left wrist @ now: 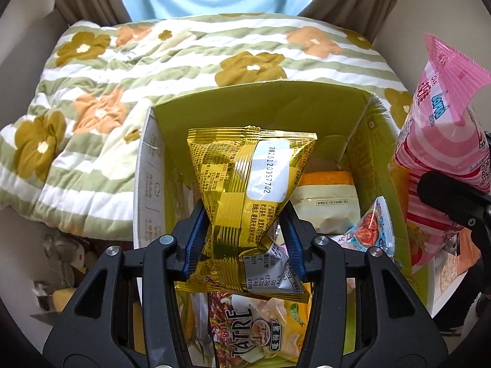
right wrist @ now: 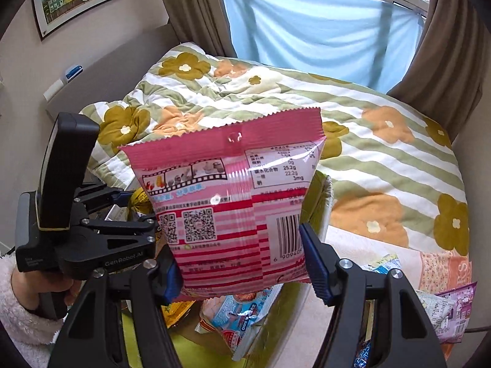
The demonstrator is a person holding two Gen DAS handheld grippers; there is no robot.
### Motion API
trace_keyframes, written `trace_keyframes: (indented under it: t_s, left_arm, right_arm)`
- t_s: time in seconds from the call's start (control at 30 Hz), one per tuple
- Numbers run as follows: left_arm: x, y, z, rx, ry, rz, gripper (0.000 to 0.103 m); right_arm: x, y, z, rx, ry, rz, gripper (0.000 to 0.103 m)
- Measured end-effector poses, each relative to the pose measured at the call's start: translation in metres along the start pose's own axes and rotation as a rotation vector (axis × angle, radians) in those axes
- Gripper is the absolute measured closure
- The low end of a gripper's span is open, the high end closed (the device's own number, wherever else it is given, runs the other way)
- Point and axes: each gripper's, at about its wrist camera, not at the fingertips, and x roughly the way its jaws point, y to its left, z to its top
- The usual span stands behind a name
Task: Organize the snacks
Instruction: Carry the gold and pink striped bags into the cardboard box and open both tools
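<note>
My left gripper [left wrist: 244,236] is shut on a gold snack packet [left wrist: 245,181] and holds it over an open green cardboard box [left wrist: 245,104] with several snack packs inside. My right gripper [right wrist: 242,263] is shut on a pink striped snack bag [right wrist: 233,196], held upright above the same box [right wrist: 319,196]. The pink bag also shows at the right of the left wrist view [left wrist: 442,141]. The left gripper body shows at the left of the right wrist view [right wrist: 92,233].
The box stands against a bed with a green-striped flowered quilt [left wrist: 122,92]. More snack packs lie at the lower right in the right wrist view [right wrist: 445,312]. A blue curtain [right wrist: 322,30] and brown drapes hang behind the bed. Clutter lies on the floor left of the box [left wrist: 61,254].
</note>
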Motion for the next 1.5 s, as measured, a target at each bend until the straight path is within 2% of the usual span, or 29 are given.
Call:
trace_keyframes:
  t_s: [0.07,0.1,0.13,0.17,0.63,0.87,1.0,1.13,1.5]
  left_arm:
    - [0.004,0.003,0.0,-0.014,0.024,0.01,0.054]
    - [0.003,0.004,0.0,-0.015,0.023,0.017,0.036]
    - [0.003,0.004,0.0,-0.009,0.021,0.029,0.006]
    - [0.001,0.004,0.0,-0.002,0.013,0.048,0.001]
    - [-0.029,0.009,-0.013,-0.003,-0.04,0.059,0.0]
    - [-0.035,0.012,-0.024,-0.028,-0.035,0.066,0.0]
    - [-0.043,0.012,-0.029,-0.051,-0.045,0.064,0.0]
    - [-0.057,0.012,-0.038,-0.067,-0.074,0.062,0.0]
    - [-0.074,0.008,-0.06,-0.1,-0.091,0.055,0.0]
  right_arm:
    - [0.004,-0.002,0.005,-0.005,0.003,0.005,0.041]
    - [0.005,-0.003,0.008,-0.007,0.004,0.007,0.041]
    - [0.007,-0.005,0.009,-0.007,0.007,0.008,0.041]
    - [0.009,-0.006,0.012,-0.005,0.011,0.008,0.041]
    - [0.037,0.001,0.02,-0.055,0.087,0.029,0.041]
    - [0.047,0.004,0.023,-0.045,0.096,0.024,0.041]
    - [0.047,0.003,0.021,-0.025,0.084,0.033,0.035]
    - [0.035,0.0,0.019,0.002,0.043,0.04,0.016]
    - [0.008,0.003,0.003,0.019,-0.007,0.043,0.016]
